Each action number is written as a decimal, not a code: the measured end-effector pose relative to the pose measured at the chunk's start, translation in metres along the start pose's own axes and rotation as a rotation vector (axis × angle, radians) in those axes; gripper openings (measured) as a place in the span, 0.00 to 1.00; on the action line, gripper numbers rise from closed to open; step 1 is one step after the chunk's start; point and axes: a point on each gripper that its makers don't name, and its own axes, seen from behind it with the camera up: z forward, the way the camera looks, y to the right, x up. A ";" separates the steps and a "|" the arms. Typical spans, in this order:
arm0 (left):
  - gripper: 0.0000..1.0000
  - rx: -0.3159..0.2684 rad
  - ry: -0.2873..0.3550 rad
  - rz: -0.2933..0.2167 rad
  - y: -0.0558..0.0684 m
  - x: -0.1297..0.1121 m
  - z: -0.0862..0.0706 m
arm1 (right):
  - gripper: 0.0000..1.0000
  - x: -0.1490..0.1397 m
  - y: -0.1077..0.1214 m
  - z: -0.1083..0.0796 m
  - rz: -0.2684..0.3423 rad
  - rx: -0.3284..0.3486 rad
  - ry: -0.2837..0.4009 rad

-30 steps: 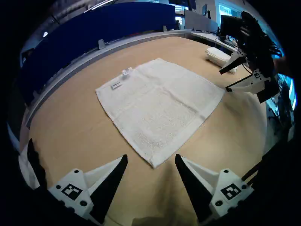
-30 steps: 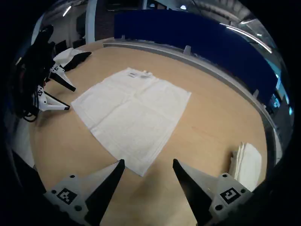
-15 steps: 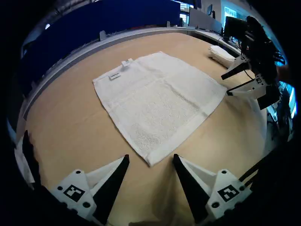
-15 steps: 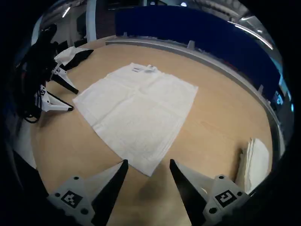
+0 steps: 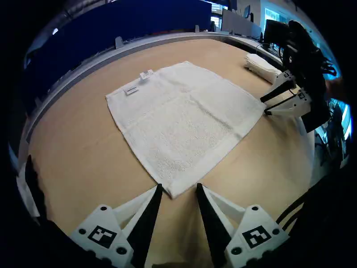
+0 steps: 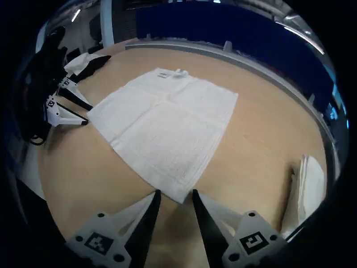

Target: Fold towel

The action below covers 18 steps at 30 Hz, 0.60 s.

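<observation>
A white towel (image 5: 183, 120) lies flat and unfolded on the wooden table (image 5: 76, 152), with two small tags near its far corner. In the left gripper view, my left gripper (image 5: 178, 187) is open with its fingers narrowed, and the towel's nearest corner lies between the fingertips. In the right gripper view the same towel (image 6: 165, 129) points another corner into my right gripper (image 6: 175, 193), which is also open and narrowed around it. Each view shows the other gripper farther off: the right gripper (image 5: 265, 107) at the towel's right corner, the left gripper (image 6: 89, 115) at its left corner.
A stack of folded white towels (image 5: 261, 67) sits on the table beyond the right gripper, and shows as the stack (image 6: 312, 178) in the right gripper view. A blue partition (image 5: 111, 27) runs along the table's far edge. A loose white cloth (image 6: 82, 62) lies behind the left gripper.
Both grippers have moved down and in toward the towel's corners. Their fingers have narrowed around those corners. The towel itself has not moved.
</observation>
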 end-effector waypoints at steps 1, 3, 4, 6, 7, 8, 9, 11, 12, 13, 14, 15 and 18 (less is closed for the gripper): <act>0.55 0.000 0.001 0.000 0.000 0.000 0.000 | 0.49 0.000 0.000 0.000 0.002 0.000 0.000; 0.54 0.001 0.002 0.000 0.000 0.000 0.000 | 0.46 0.000 0.001 0.000 0.006 0.000 0.001; 0.54 0.000 0.002 0.001 0.000 0.000 0.000 | 0.43 0.001 0.001 0.001 0.006 0.001 0.001; 0.53 -0.001 0.002 0.003 0.000 0.000 0.000 | 0.36 0.001 0.001 0.001 0.006 0.001 0.002; 0.53 -0.001 0.002 0.003 0.000 0.000 0.000 | 0.34 0.001 0.001 0.001 0.005 0.002 0.002; 0.53 -0.001 0.002 0.002 0.000 0.000 0.000 | 0.32 0.001 0.001 0.001 0.004 0.002 0.002; 0.52 -0.002 0.002 0.002 0.000 0.000 0.000 | 0.30 0.001 0.001 0.001 0.003 0.002 0.003; 0.51 -0.002 0.002 0.007 0.001 0.000 0.000 | 0.26 0.001 0.001 0.001 0.002 0.001 0.000; 0.49 -0.003 0.002 0.010 0.001 0.000 0.000 | 0.25 0.001 0.001 0.000 0.001 0.000 -0.001; 0.47 -0.003 0.001 0.012 0.002 0.000 0.000 | 0.24 0.001 0.001 0.000 0.003 0.000 -0.003; 0.44 -0.004 0.000 0.014 0.002 0.000 0.000 | 0.24 0.001 0.001 0.001 0.004 0.000 -0.005; 0.42 -0.004 -0.002 0.015 0.003 0.001 0.000 | 0.23 0.001 0.001 0.001 0.005 0.000 -0.006; 0.32 0.008 -0.006 0.002 0.001 0.001 0.001 | 0.21 0.001 0.002 0.002 0.012 0.000 -0.008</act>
